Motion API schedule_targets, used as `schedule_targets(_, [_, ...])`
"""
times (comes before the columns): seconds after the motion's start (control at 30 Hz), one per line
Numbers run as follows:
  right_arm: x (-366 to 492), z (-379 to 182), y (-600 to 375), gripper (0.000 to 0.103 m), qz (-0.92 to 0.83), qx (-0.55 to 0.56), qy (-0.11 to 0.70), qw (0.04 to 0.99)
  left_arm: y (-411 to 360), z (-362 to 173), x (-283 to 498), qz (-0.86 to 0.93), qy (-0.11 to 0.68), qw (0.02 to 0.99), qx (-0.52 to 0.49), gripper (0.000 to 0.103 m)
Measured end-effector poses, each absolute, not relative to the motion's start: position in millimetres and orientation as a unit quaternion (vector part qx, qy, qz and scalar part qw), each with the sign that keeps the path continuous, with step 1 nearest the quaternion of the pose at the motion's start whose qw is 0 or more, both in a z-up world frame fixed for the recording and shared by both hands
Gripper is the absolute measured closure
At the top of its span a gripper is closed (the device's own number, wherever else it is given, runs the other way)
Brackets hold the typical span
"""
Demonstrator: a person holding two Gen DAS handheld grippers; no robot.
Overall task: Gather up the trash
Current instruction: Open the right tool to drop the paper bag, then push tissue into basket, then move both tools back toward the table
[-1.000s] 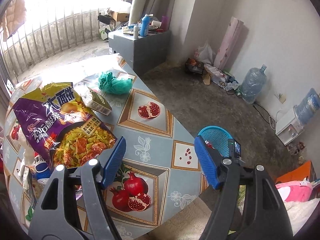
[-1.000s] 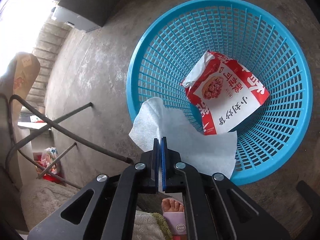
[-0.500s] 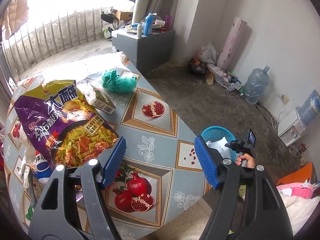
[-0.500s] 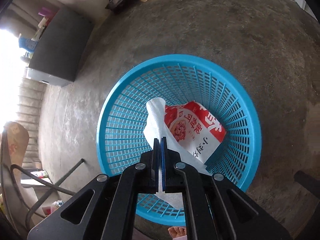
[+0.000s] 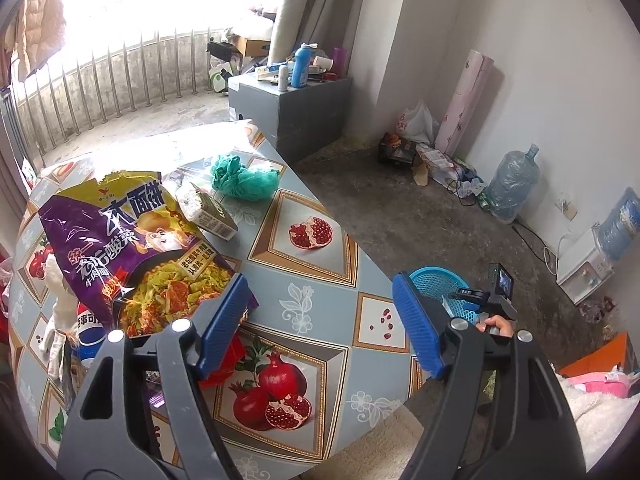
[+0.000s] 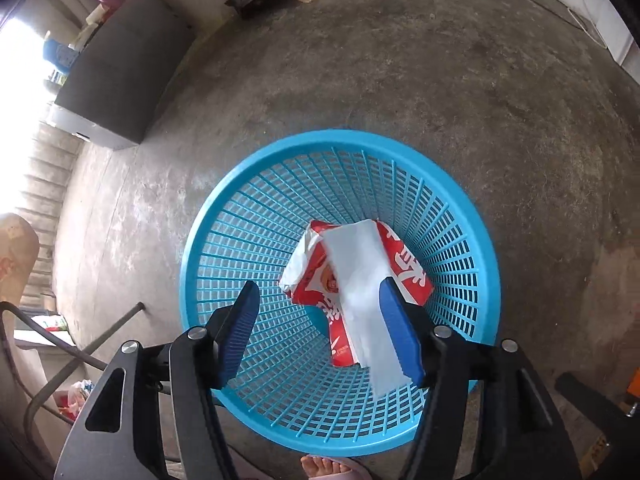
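The white tissue (image 6: 362, 292) lies in the blue basket (image 6: 256, 184), draped over the red snack wrapper (image 6: 404, 264) in the lower middle of the right wrist frame, its long axis running from upper left to lower right. Its lower end lies against the inner face of the right-hand pad, though nothing squeezes it: the right gripper (image 6: 320, 328) has just been opening, and we see its jaws apart above the basket. We judge this piece delivered.

What is left sits on the table (image 5: 320, 308). The purple noodle bag (image 5: 132, 248) fills the left of the left wrist frame, its lower corner just beside the left-hand pad. The left gripper (image 5: 320, 320), spread wide and empty, is much the nearer; we would shift it left.
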State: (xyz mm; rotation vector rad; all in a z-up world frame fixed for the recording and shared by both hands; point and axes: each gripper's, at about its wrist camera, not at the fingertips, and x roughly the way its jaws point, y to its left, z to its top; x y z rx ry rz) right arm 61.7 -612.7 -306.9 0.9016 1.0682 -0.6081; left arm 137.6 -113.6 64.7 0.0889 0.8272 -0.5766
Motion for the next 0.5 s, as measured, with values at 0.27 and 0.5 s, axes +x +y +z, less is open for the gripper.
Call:
schedule_targets(0.27, [74.0, -239.3, -594.5, 0.040, -0.310, 0.309, 0.440, 0.784, -98.4, 77.3, 127.3, -0.279, 0.363, 0.889, 0.021, 0.031])
schedule_targets(0.5, [85.7, -165.6, -556.7, 0.029, -0.321, 0.204, 0.395, 0.836, -79.4, 82.1, 119.2, -0.269, 0.358, 0.894, 0.014, 0.028])
